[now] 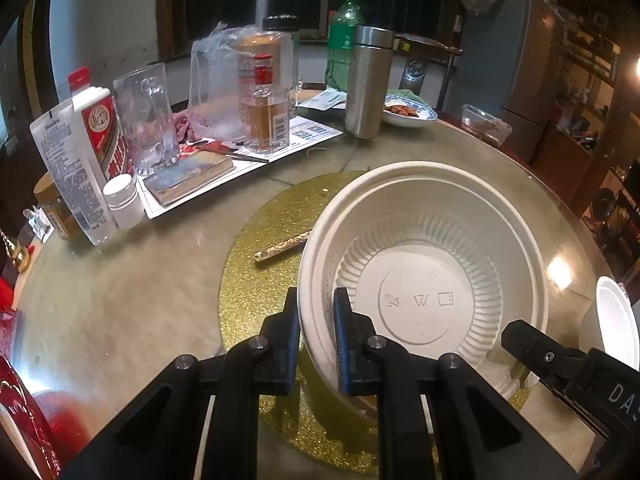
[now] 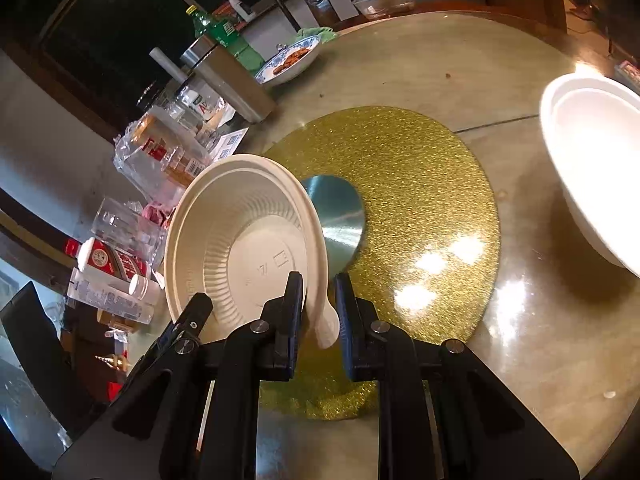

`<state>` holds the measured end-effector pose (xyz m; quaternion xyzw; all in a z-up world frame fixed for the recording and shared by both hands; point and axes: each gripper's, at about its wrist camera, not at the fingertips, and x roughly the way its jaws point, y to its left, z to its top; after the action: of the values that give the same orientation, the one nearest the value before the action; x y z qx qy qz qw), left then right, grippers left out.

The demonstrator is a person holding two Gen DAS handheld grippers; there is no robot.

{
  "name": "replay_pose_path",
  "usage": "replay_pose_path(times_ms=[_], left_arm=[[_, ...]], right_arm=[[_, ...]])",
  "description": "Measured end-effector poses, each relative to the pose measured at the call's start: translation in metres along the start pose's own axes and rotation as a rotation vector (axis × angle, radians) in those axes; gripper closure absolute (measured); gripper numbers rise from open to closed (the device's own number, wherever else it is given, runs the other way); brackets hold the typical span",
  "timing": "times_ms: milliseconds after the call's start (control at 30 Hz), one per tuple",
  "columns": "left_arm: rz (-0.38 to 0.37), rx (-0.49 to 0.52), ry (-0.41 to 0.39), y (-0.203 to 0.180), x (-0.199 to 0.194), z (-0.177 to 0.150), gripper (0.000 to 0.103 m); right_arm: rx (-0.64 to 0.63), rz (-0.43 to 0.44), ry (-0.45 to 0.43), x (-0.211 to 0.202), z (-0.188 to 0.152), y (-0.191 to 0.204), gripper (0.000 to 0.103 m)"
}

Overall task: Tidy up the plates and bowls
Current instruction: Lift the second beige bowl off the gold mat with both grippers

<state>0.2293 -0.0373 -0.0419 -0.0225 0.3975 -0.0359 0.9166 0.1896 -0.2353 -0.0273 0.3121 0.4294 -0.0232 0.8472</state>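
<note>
A cream disposable bowl (image 1: 424, 264) with a ribbed inner wall is held above the round gold glitter mat (image 1: 264, 288). My left gripper (image 1: 316, 312) is shut on its near left rim, one finger inside and one outside. My right gripper (image 2: 318, 300) is shut on the opposite rim of the same bowl (image 2: 240, 240), which looks tilted in the right wrist view. The right gripper also shows in the left wrist view (image 1: 560, 364) at the bowl's right edge. A second white bowl (image 2: 596, 160) stands on the table to the right; its edge shows in the left wrist view (image 1: 612, 320).
The far left of the round table holds bottles (image 1: 96, 136), a glass mug (image 1: 148, 120), a steel flask (image 1: 366, 80), a green bottle (image 1: 342, 40), a book (image 1: 188, 176) and a blue-patterned dish of food (image 1: 408, 112). A gold stick (image 1: 280, 246) lies on the mat. A blue-grey disc (image 2: 340, 216) sits at the mat's centre.
</note>
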Motion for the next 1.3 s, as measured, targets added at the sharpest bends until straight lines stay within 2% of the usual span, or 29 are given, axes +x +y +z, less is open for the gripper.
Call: replay_pose_path(times_ms=[333, 500, 933, 1300], left_arm=[[-0.016, 0.07, -0.034, -0.023, -0.022, -0.005, 0.089], [-0.006, 0.096, -0.018, -0.03, -0.031, -0.009, 0.089], [0.09, 0.131, -0.027, -0.024, -0.066, -0.032, 0.089], [0.12, 0.124, -0.02, -0.012, -0.092, -0.061, 0.088]], right_arm=[[0.025, 0.001, -0.031, -0.03, -0.007, -0.018, 0.087], [0.036, 0.013, -0.028, -0.036, -0.013, -0.024, 0.087], [0.049, 0.11, 0.002, -0.051, -0.042, -0.03, 0.087], [0.039, 0.16, 0.031, -0.065, -0.071, -0.035, 0.087]])
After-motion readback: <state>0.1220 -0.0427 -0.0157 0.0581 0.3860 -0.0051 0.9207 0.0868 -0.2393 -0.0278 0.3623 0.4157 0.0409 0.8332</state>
